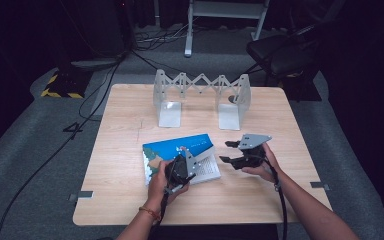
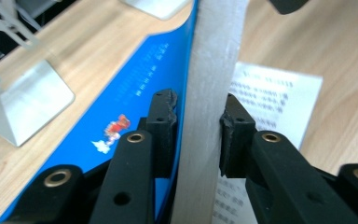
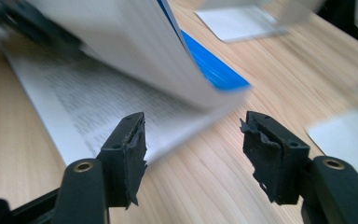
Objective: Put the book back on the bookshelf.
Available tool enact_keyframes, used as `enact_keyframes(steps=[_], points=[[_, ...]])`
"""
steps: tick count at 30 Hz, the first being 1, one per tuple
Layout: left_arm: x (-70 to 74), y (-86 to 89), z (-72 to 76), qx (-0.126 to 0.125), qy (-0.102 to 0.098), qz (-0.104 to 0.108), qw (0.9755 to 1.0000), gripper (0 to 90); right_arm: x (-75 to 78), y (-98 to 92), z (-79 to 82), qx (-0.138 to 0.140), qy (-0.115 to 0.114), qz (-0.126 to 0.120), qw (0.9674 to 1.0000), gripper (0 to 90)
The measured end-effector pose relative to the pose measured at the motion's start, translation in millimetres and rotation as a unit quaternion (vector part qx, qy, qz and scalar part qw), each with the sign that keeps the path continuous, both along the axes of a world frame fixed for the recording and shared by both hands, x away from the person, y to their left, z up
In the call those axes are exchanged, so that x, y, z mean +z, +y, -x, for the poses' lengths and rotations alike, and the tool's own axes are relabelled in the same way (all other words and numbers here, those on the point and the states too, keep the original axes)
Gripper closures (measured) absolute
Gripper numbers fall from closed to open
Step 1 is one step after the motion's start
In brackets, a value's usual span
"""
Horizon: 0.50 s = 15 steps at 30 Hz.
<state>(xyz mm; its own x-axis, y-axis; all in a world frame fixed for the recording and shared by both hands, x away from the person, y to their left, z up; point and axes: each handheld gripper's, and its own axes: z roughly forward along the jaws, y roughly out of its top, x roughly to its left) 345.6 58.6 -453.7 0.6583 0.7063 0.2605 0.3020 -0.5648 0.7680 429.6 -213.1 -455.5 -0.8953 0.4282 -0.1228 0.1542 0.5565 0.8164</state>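
Left tool (image 2: 198, 135) pinching blue book (image 1: 177, 147), long axis across table; right tool (image 3: 193, 140) spread, empty.

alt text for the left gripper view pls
The left gripper has its black jaws shut on the page block of a blue-covered book, seen edge-on. Printed pages lie open to the right on the wooden table, with a metal bookend left.

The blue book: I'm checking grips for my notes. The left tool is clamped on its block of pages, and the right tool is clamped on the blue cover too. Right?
Not quite. The left tool is clamped on the blue book, but the right tool is open, with bare table between its jaws. The right gripper view shows it.
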Motion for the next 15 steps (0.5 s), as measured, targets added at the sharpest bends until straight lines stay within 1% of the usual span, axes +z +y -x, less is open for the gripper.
enact_keyframes(steps=[2, 3, 4, 5, 6, 8, 9, 10, 11, 12, 13, 15], points=[[0.3, 1.2, 0.5, 0.004, -0.002, 0.012, 0.9999, 71.6, -1.7, -17.0, -4.5, -0.018, 0.011, 0.006, 0.9998, 38.0], [1.1, 2.3, -0.3, 0.001, -0.001, 0.015, 0.9999, 71.6, -2.3, -23.5, -6.2, -0.026, 0.015, 0.01, 0.9995, 38.1], [2.2, 2.5, -1.1, -0.001, -0.003, 0.022, 0.9997, 71.6, -2.8, -36.5, -9.9, -0.044, 0.022, 0.013, 0.9987, 38.2], [3.6, 2.0, -2.0, -0.002, -0.002, 0.031, 0.9995, 71.7, -3.0, -46.4, -13.5, -0.057, 0.029, 0.01, 0.9979, 38.4], [3.6, 2.0, -2.0, -0.002, -0.002, 0.031, 0.9995, 71.7, -3.0, -46.4, -13.5, -0.057, 0.029, 0.01, 0.9979, 38.4], [6.3, -2.7, -3.3, -0.02, -0.006, 0.038, 0.999, 71.8, -4.0, -60.0, -18.9, -0.077, 0.034, 0.011, 0.9964, 39.3], [7.5, -10.0, -4.9, -0.039, -0.007, 0.038, 0.9985, 71.8, -5.2, -64.2, -21.0, -0.081, 0.037, 0.012, 0.9959, 39.2], [7.0, -14.1, -5.5, -0.048, -0.007, 0.039, 0.9981, 71.9, -9.2, -69.6, -21.7, -0.088, 0.049, 0.02, 0.9947, 38.7], [6.1, -19.8, -6.9, -0.063, -0.007, 0.04, 0.9972, 71.8, -11.6, -71.7, -21.5, -0.087, 0.055, 0.025, 0.9944, 38.7], [6.1, -19.8, -6.9, -0.063, -0.007, 0.04, 0.9972, 71.9, -14.2, -74.3, -20.7, -0.083, 0.057, 0.032, 0.9945, 38.8], [3.4, -35.4, -10.2, -0.094, -0.007, 0.037, 0.9949, 71.8, -16.4, -76.7, -18.6, -0.082, 0.047, 0.042, 0.9946, 39.4], [1.4, -47.1, -13.0, -0.119, -0.009, 0.034, 0.9923, 71.7, -20.3, -82.2, -15.3, -0.073, 0.051, 0.059, 0.9943, 39.2]])
